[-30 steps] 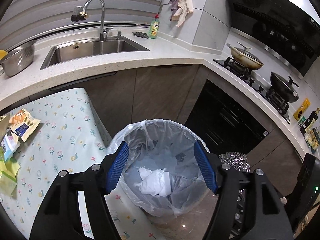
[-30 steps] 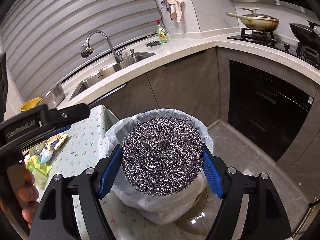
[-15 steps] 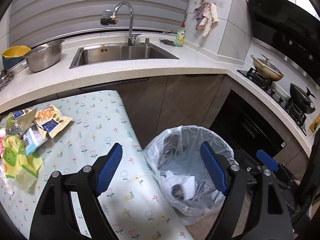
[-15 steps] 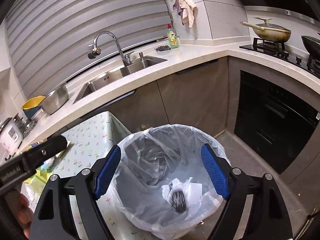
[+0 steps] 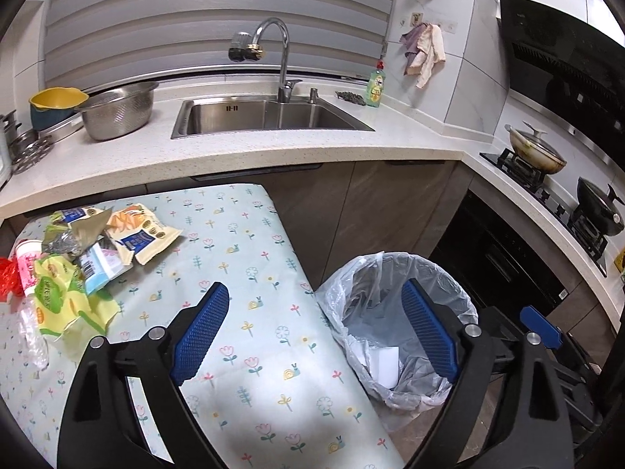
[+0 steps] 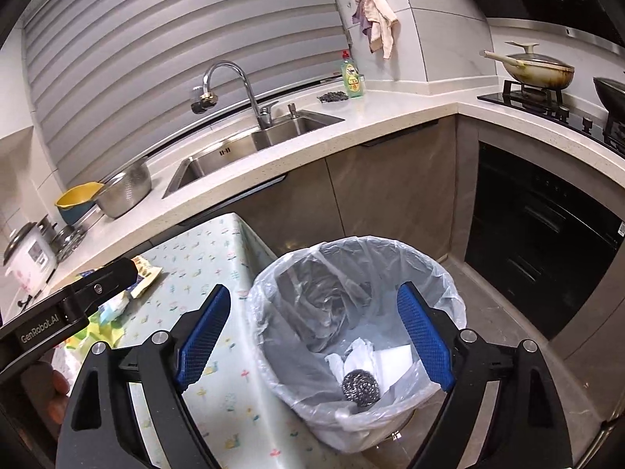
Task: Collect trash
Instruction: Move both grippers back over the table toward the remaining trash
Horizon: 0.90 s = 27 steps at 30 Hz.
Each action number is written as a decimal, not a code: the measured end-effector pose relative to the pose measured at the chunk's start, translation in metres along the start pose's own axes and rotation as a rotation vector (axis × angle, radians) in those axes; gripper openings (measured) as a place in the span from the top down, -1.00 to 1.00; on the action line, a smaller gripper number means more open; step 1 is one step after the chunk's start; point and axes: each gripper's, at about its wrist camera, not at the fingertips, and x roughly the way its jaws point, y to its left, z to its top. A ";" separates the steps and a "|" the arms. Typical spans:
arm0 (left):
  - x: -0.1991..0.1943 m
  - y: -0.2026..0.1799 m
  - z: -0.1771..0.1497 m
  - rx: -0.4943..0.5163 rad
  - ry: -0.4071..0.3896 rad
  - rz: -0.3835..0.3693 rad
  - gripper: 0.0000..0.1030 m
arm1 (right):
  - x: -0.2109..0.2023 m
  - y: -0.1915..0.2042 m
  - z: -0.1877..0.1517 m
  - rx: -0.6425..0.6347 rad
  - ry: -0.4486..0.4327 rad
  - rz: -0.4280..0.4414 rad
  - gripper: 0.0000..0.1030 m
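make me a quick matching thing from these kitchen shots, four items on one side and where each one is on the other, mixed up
Items:
1. steel wool scrubber
2. snack wrappers
3. green dish soap bottle
4. metal colander

Places:
A. on the counter left of the sink
B. at the bottom of the lined trash bin
C. piled on the floral tablecloth
D. on the counter right of the faucet, near the hanging cloths

Pairs: 1-B, 2-C, 3-D, 4-A
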 end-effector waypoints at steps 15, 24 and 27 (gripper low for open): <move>-0.051 0.056 -0.011 -0.068 -0.044 0.072 -0.67 | -0.027 0.058 -0.010 -0.059 -0.012 0.063 -0.63; -0.076 0.117 -0.019 -0.145 -0.052 0.132 -0.72 | -0.031 0.111 -0.021 -0.130 0.001 0.125 -0.63; -0.083 0.141 -0.023 -0.169 -0.054 0.160 -0.72 | -0.027 0.134 -0.028 -0.154 0.017 0.150 -0.63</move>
